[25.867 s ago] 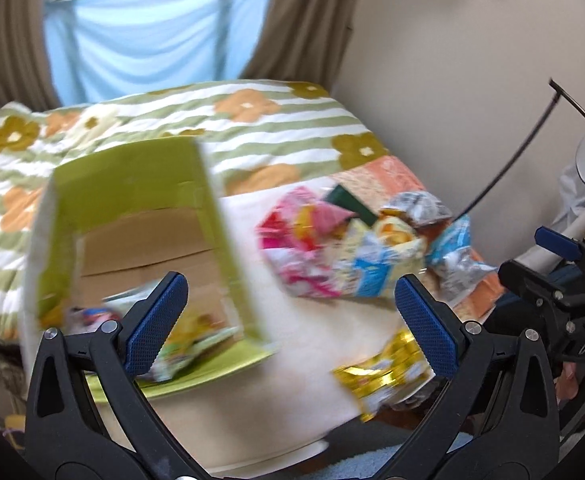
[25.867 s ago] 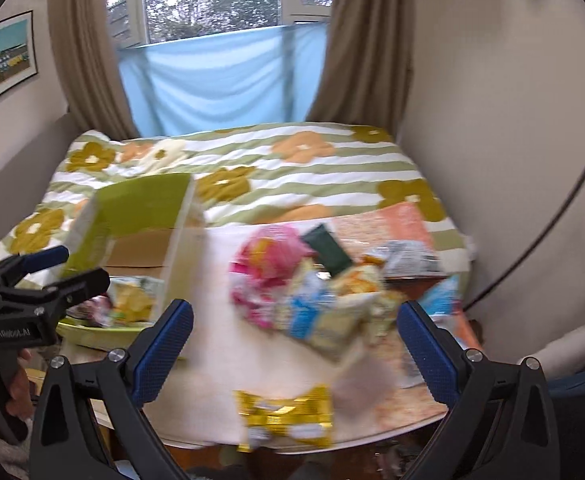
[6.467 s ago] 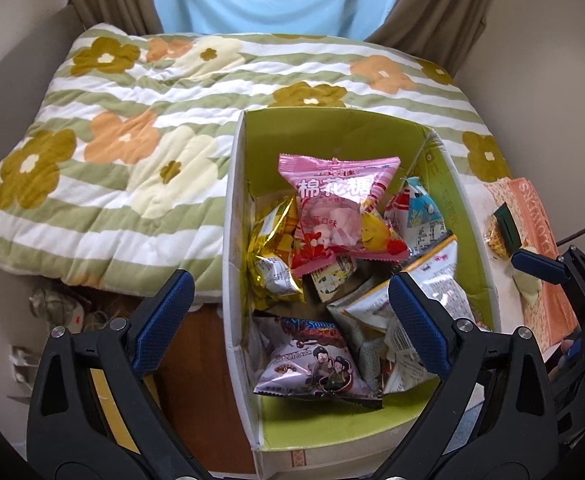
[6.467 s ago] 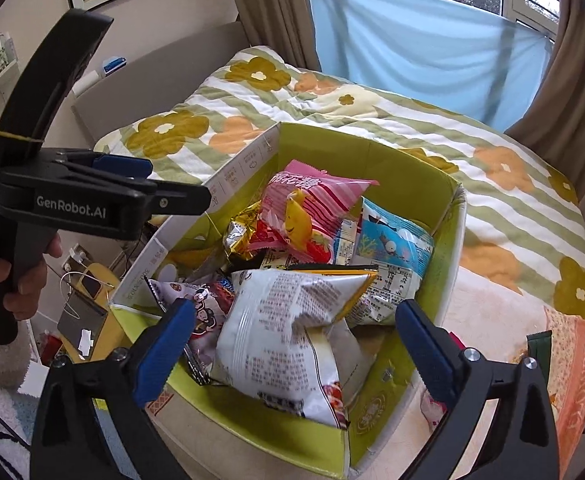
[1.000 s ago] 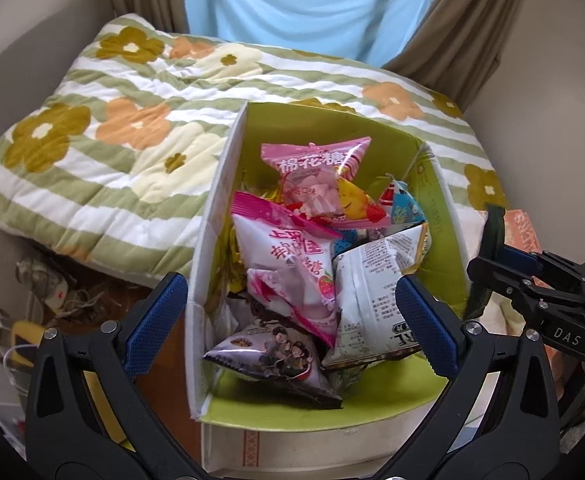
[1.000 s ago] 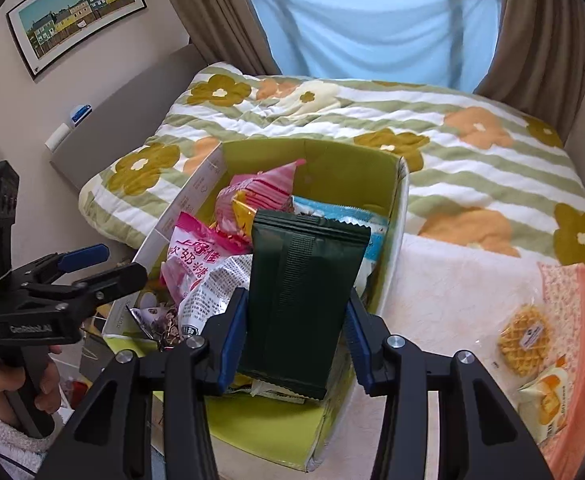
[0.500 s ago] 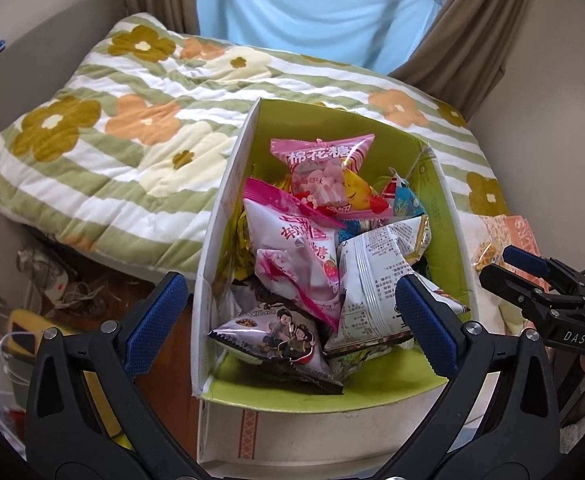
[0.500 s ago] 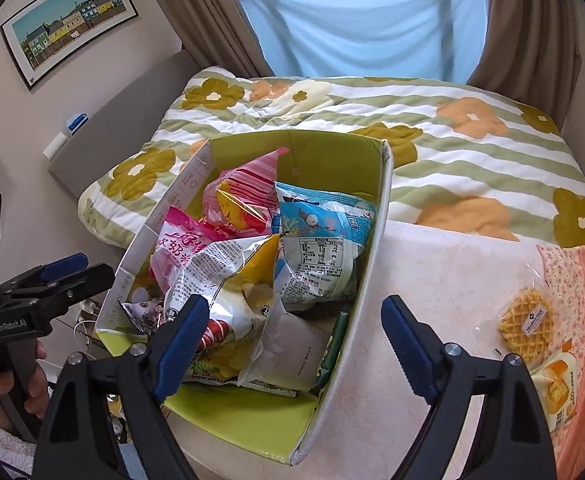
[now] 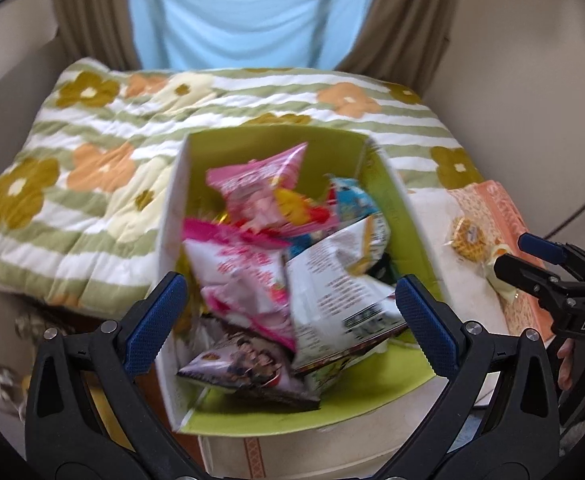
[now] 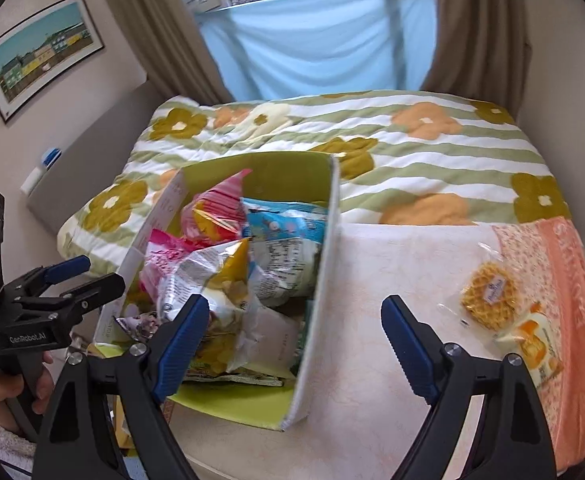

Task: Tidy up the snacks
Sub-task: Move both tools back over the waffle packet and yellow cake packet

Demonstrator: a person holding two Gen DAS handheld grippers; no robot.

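A green-lined cardboard box (image 9: 396, 200) (image 10: 324, 240) stands on the table, filled with several snack bags: a pink bag (image 9: 260, 188), a white bag (image 9: 332, 288), a blue bag (image 10: 284, 220). A round waffle snack (image 10: 488, 294) (image 9: 468, 240) and a yellow-orange packet (image 10: 536, 344) lie on the cloth to the box's right. My left gripper (image 9: 286, 322) is open and empty over the box's near end. My right gripper (image 10: 292, 344) is open and empty above the box's right wall and the table. Each gripper shows in the other's view, the right one (image 9: 532, 264) and the left one (image 10: 76, 276).
A flowered green-striped quilt (image 10: 412, 148) covers the bed behind the table. An orange patterned cloth (image 10: 552, 248) lies on the table's right side. A pale table top (image 10: 372, 280) lies between box and waffle. Curtains and a window are at the back; a framed picture (image 10: 40, 56) hangs left.
Both grippers have pulled back and tilted up, so more of the bed and window shows. The right gripper stays open; the dark green packet it dropped earlier lies in the box.
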